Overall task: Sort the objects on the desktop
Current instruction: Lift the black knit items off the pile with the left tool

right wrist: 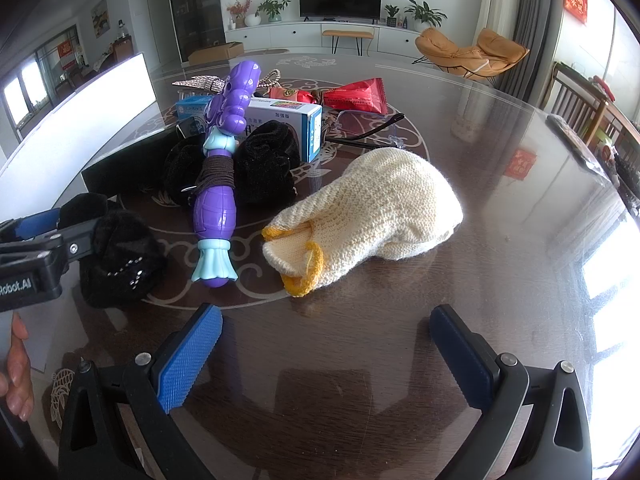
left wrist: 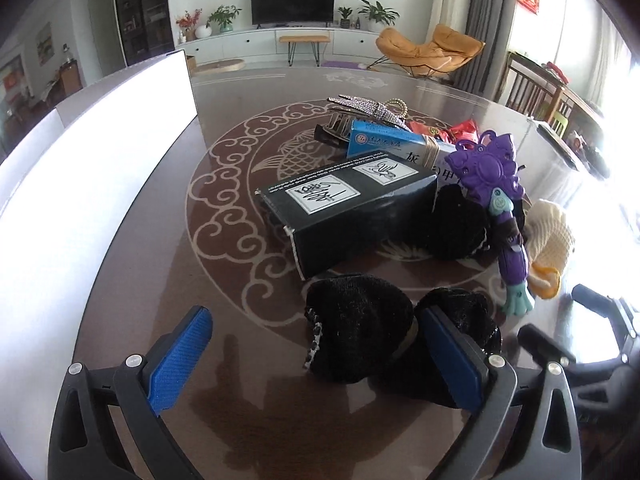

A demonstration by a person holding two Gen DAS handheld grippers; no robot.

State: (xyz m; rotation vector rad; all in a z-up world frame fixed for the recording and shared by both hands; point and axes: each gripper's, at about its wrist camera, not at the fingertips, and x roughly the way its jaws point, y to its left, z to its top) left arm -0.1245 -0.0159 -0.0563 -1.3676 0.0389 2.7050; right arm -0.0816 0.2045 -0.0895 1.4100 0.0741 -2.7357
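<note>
A black fuzzy bow (left wrist: 360, 336) with small studs lies on the dark patterned table (left wrist: 248, 400). My left gripper (left wrist: 316, 320) is open, its blue pads on either side of the bow's left lobe, the right pad (left wrist: 452, 360) over the bow's middle. In the right wrist view the same bow (right wrist: 120, 256) sits at the left with the left gripper's fingers (right wrist: 38, 222) around it. My right gripper (right wrist: 326, 312) is open over bare table, just short of a cream knit glove (right wrist: 372, 216) with yellow trim. A purple toy (right wrist: 220, 188) lies between bow and glove.
Behind lie a black box (left wrist: 348, 216), a blue medicine box (left wrist: 384, 140), a second black fuzzy piece (right wrist: 264, 164), a rhinestone hair clip (left wrist: 368, 108), red snack packets (right wrist: 356, 96) and glasses (right wrist: 360, 132). A white panel (left wrist: 80, 160) lines the left side. A hand (right wrist: 16, 376) shows at lower left.
</note>
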